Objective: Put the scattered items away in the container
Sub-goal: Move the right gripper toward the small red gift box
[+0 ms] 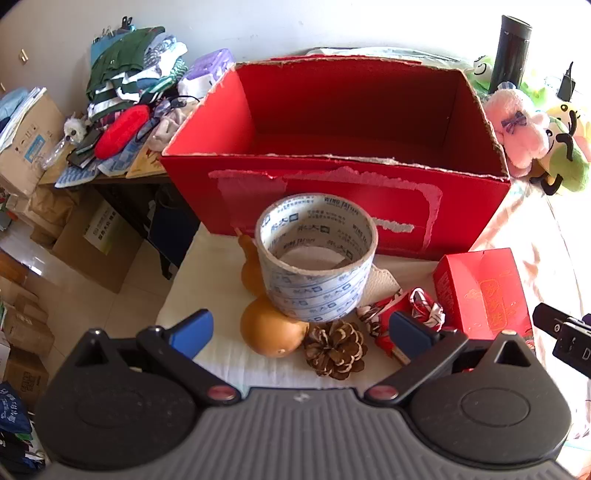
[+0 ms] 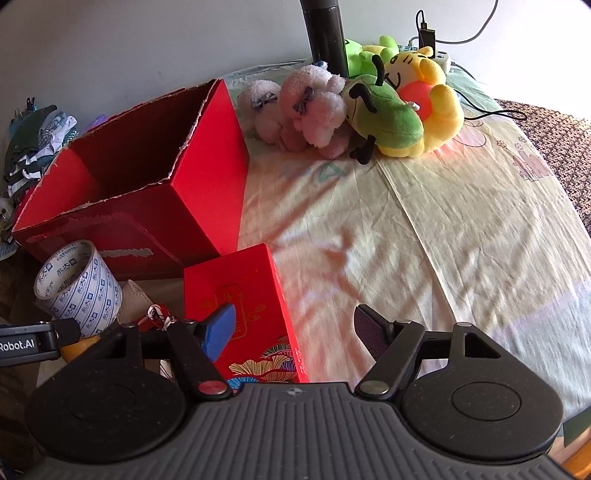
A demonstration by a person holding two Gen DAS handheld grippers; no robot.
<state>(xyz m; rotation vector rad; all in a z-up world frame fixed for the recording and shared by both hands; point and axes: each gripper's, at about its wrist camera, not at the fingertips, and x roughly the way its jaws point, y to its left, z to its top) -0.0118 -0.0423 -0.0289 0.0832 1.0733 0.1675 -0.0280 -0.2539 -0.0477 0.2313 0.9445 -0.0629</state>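
A large open red cardboard box (image 1: pixel 332 192) (image 2: pixel 129 206) stands on the bed and looks empty. In front of it a roll of printed tape (image 1: pixel 317 254) (image 2: pixel 79 284) rests on an orange gourd (image 1: pixel 269 332). Beside them lie a pine cone (image 1: pixel 336 349), a red patterned pouch (image 1: pixel 402 310) and a small red gift box (image 1: pixel 484 295) (image 2: pixel 251 306). My left gripper (image 1: pixel 299 332) is open just short of the gourd and pine cone. My right gripper (image 2: pixel 295 328) is open, over the gift box's right edge.
Plush toys (image 2: pixel 369 107) (image 1: pixel 535 136) lie behind and right of the box. A black cylinder (image 2: pixel 325 33) stands at the back. A cluttered side table with clothes (image 1: pixel 125 96) and cardboard cartons on the floor (image 1: pixel 92 240) are to the left. Yellow bedsheet (image 2: pixel 424 229) spreads right.
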